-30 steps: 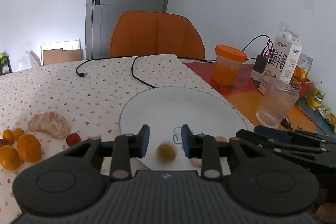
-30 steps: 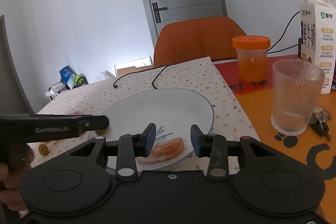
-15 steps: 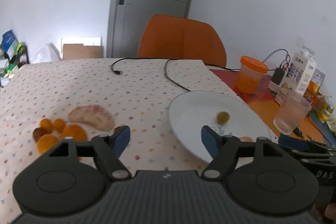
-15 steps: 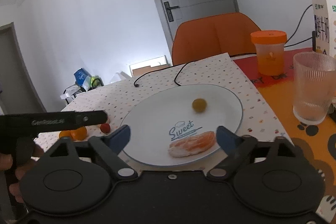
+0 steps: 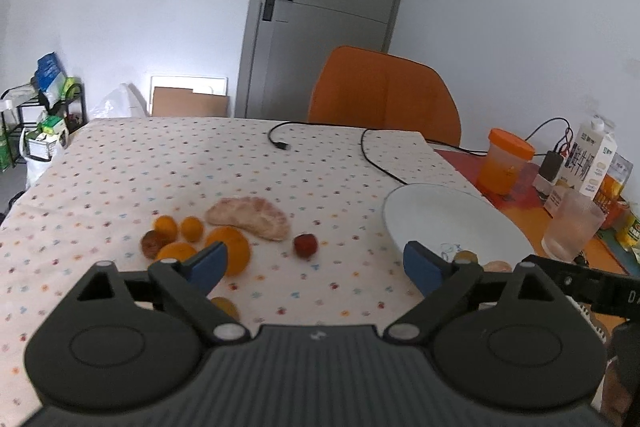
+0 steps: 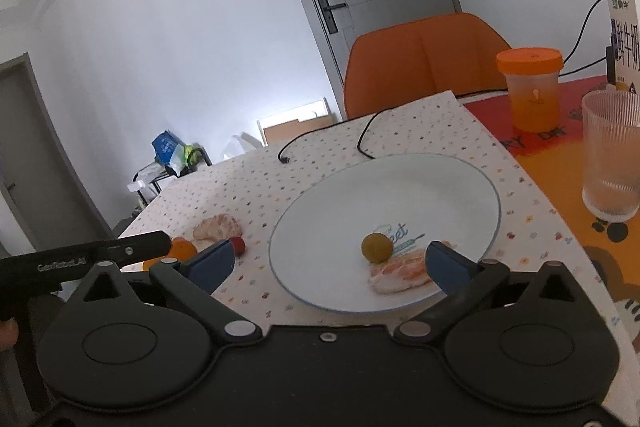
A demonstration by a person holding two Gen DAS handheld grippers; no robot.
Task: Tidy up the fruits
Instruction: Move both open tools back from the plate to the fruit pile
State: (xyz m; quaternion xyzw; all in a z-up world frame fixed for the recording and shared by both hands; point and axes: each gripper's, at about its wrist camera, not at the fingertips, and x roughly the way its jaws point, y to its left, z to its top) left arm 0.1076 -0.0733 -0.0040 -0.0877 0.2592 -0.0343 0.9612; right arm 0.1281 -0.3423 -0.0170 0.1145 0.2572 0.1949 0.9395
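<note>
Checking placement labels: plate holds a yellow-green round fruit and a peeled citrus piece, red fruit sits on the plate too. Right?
Not quite. The right wrist view shows the red fruit on the dotted tablecloth, left of the plate. The yellow-green fruit and peeled citrus piece are on the plate.

A plate [image 6: 460, 187] is sitting on a tablecloth [image 5: 200, 167], holding a small round fruit [image 6: 376, 247] and, just before it, a peeled citrus piece [image 6: 400, 273]. Left of the plate, a cherry tomato [image 5: 305, 245], a peeled half citrus [image 5: 250, 217] and several kumquats [image 5: 192, 229] are lying clustered. A glass [image 6: 610, 163] is standing right of the plate, with a lidded cup [image 6: 530, 89] behind it.
</note>
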